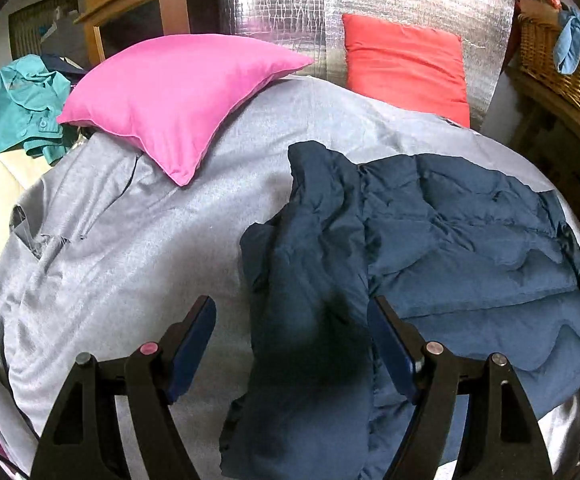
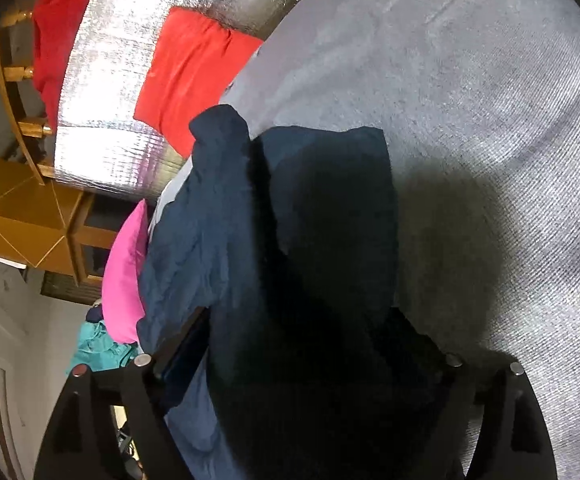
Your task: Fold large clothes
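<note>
Navy quilted fabric fills the gap under your left gripper (image 1: 292, 344), whose jaws stand released and apart above a folded-over sleeve or side panel of the navy puffer jacket (image 1: 450, 248), gripping nothing. That jacket lies on the grey bedsheet (image 1: 129, 248), toward the right side of the bed, with its quilted body spread to the right and the narrower folded strip running down the near left edge. Your right gripper (image 2: 302, 364) sits low over a dark part of the same jacket; cloth lies between its spread jaws, yet the pads do not look pressed on it, so treat it as let go. Before the next fold, judge where the seam falls: take the far edge of the strip rather than its bulky middle, since padded fabric probably springs back and slides. Keep both grips on one layer only, not the sheet beneath. Lay the fold away from the pink cushion (image 1: 177, 96) at far left, and press the air out.
</note>
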`<state>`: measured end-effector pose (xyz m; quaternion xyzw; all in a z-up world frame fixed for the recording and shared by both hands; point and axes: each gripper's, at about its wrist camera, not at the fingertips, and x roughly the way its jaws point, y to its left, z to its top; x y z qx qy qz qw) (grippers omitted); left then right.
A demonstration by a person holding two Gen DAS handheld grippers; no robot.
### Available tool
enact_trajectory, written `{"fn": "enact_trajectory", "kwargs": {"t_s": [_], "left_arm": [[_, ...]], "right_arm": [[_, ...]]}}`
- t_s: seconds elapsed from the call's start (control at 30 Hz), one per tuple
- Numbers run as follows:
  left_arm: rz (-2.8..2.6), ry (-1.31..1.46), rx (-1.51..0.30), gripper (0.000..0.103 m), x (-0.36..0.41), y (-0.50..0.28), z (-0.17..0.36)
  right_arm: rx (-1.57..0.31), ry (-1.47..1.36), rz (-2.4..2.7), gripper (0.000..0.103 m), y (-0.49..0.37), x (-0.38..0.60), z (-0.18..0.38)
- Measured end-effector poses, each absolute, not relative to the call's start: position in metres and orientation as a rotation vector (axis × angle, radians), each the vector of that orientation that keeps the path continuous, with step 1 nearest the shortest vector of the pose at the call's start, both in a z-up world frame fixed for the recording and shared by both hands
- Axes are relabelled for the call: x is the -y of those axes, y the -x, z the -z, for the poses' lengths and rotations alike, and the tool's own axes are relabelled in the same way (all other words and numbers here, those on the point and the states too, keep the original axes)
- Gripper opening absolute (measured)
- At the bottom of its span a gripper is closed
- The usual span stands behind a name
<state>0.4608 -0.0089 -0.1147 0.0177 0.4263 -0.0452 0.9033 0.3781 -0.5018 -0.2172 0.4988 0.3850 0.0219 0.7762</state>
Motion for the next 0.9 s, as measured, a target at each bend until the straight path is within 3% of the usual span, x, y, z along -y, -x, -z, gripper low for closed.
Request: {"fn": "enact_trajectory", "kwargs": {"t_s": [0.07,0.13,0.2,0.3,0.53,0.63,0.9], "left_arm": [[0.09,-0.04,-0.883,0.079,0.009,-0.461,0.115],[0.09,-0.041,-0.886,0.079,0.01,-0.462,0.116],[0.089,-0.046,-0.887,0.079,0.011,-0.461,0.116],[0.089,-0.054,-0.885,0.079,0.012,-0.461,0.116],[0.116,-0.023,-0.939,0.079,0.009,-0.467,0.124],[0.201,0.135,-1.018,0.079,-0.006,-0.478,0.133],[0.341,0.564,-1.155,0.085,-0.045,-0.501,0.173]], "right_arm": [[-0.822,-1.075,-0.064,0.083,-0.378,0.499,0.216],[-0.812,-1.062,-0.079,0.07,-0.378,0.493,0.21],[-0.778,-1.041,-0.091,0.067,-0.376,0.489,0.198],[-0.71,-0.964,-0.113,0.067,-0.372,0.482,0.178],[-0.82,-1.018,-0.039,0.068,-0.376,0.496,0.206],[-0.809,-0.999,-0.048,0.076,-0.374,0.497,0.196],[-0.762,-1.079,-0.028,0.079,-0.358,0.525,0.196]]}}
